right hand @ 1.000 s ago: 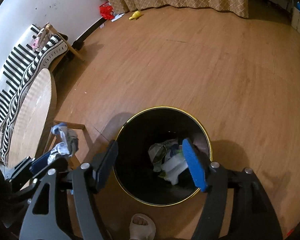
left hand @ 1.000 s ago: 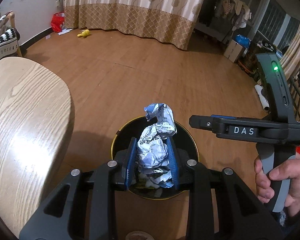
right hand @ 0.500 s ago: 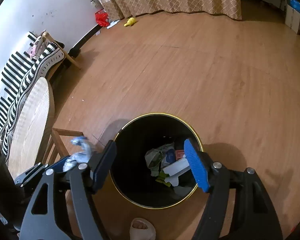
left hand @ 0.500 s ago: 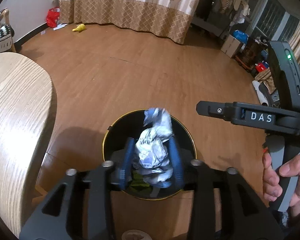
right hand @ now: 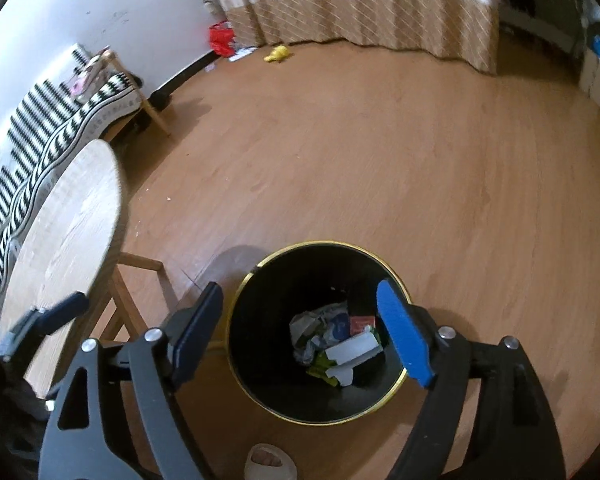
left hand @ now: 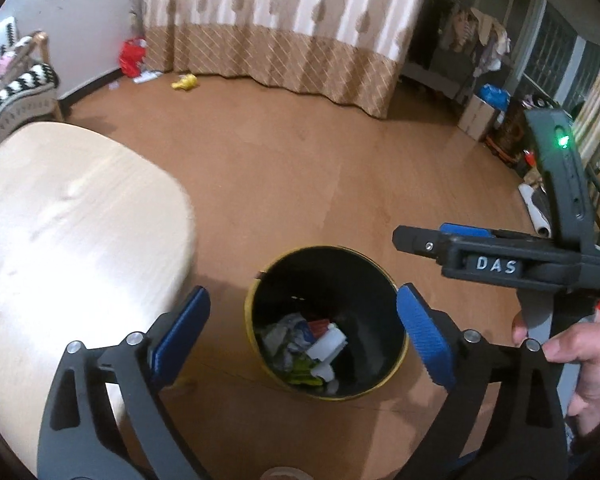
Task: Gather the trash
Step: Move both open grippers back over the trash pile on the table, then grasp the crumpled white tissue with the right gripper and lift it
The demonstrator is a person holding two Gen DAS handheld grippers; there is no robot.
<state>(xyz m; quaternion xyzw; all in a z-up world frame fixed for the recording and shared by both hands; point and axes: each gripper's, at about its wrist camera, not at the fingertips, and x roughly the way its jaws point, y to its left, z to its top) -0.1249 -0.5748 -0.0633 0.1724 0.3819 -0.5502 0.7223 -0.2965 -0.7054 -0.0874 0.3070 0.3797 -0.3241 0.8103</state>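
Observation:
A black trash bin with a gold rim (left hand: 323,248) (right hand: 320,243) stands on the wooden floor below both grippers. Inside lies a heap of trash (left hand: 304,340) (right hand: 336,344): crumpled silvery wrappers, a white box, red and green scraps. My left gripper (left hand: 300,332) hangs over the bin, its jaws opening wide with nothing between the blue pads. My right gripper (right hand: 300,332) is also above the bin, its jaws opening and empty. In the left wrist view the right gripper (left hand: 420,236) reaches in from the right, held by a hand (left hand: 580,360).
A round light-wood table (left hand: 60,240) (right hand: 68,232) stands just left of the bin, its leg (right hand: 128,304) close to the rim. A slippered foot (right hand: 268,460) is in front of the bin. A striped sofa (right hand: 40,140), curtains (left hand: 280,40) and yellow litter (left hand: 185,82) lie beyond.
The left gripper has opened and the crumpled silver-blue wrapper it held has dropped into the bin. Both grippers have lifted a little, and the right jaws stand wider.

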